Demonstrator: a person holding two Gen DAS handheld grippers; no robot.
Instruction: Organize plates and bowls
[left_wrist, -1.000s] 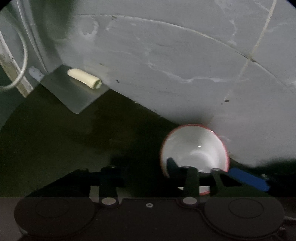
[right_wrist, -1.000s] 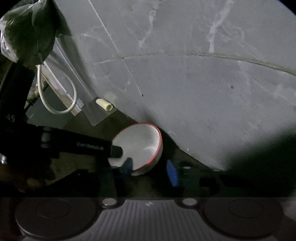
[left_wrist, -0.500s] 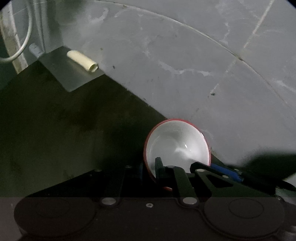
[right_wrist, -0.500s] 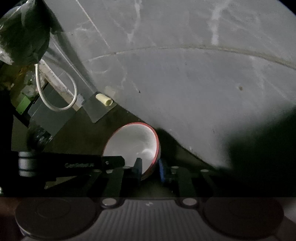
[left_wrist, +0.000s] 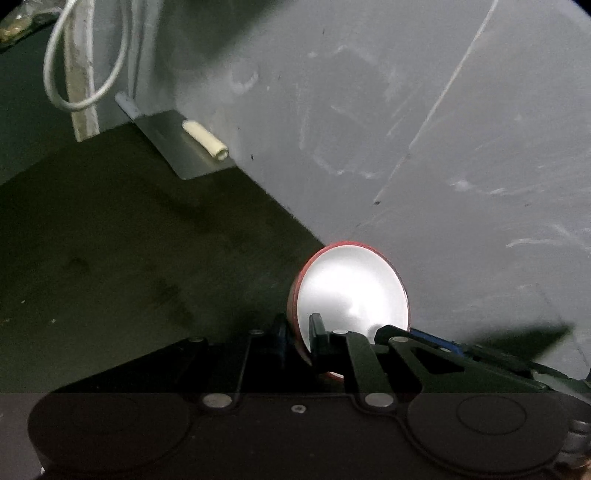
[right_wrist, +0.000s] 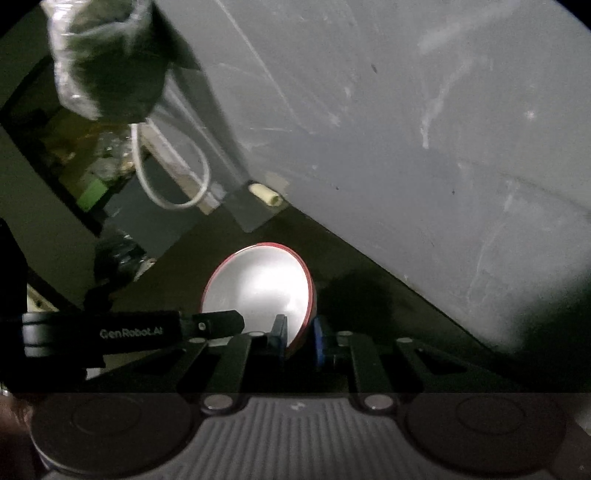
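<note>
A white bowl with a red rim (left_wrist: 351, 291) is held tilted above a dark counter, close to a grey wall. My left gripper (left_wrist: 297, 341) is shut on its near left rim. The bowl also shows in the right wrist view (right_wrist: 258, 288), where my right gripper (right_wrist: 301, 341) is shut on its right rim. The left gripper's black arm (right_wrist: 129, 332) reaches in from the left in the right wrist view. No plates are in view.
A grey wall (left_wrist: 406, 129) runs diagonally behind the bowl. A cream tube (left_wrist: 205, 140) lies on a metal sheet (left_wrist: 177, 147) at the wall's foot. A white cable loop (left_wrist: 85, 62) hangs at the far left. A plastic bag (right_wrist: 107, 62) hangs at upper left.
Both grippers closed on the bowl's rim and lifted it; the bowl has tipped from resting upright to facing sideways. The views have swung so the wall looks steeper.
</note>
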